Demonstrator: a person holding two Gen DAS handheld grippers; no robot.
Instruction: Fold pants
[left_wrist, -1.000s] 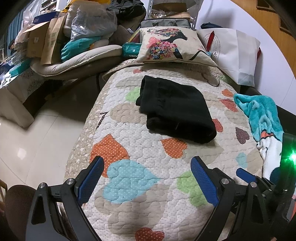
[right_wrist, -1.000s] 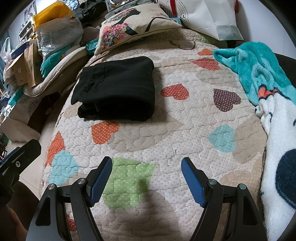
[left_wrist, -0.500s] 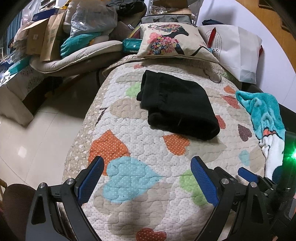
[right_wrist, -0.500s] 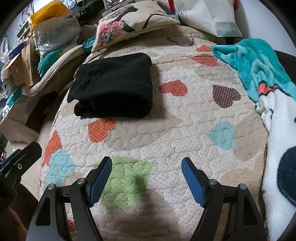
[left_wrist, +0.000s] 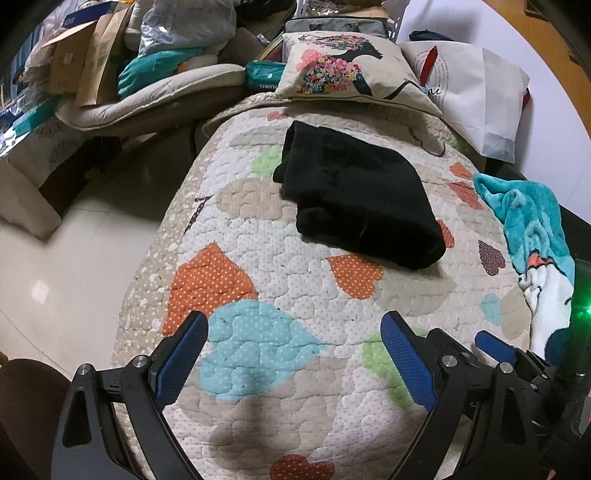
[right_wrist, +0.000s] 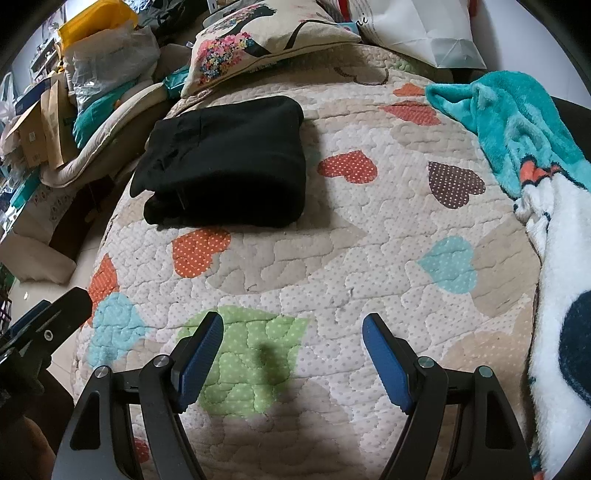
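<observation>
Both tongs, left tongs (left_wrist: 293, 356) and right tongs (right_wrist: 291, 356), stand wide apart with nothing between them, over bare heart-patterned quilt (left_wrist: 295, 295). Ahead of them the folded black pants (left_wrist: 354, 195) lie well clear, near the bed's left edge. Beyond sits a pillow (left_wrist: 347, 70); right, a teal blanket (right_wrist: 517, 122).

We cannot see the underside layers of the folded black pants (left_wrist: 354, 199), so their fold count stays unclear. The teal blanket (right_wrist: 517, 122) runs off the right edge. The white bag's (left_wrist: 476, 92) print is too small to read.
</observation>
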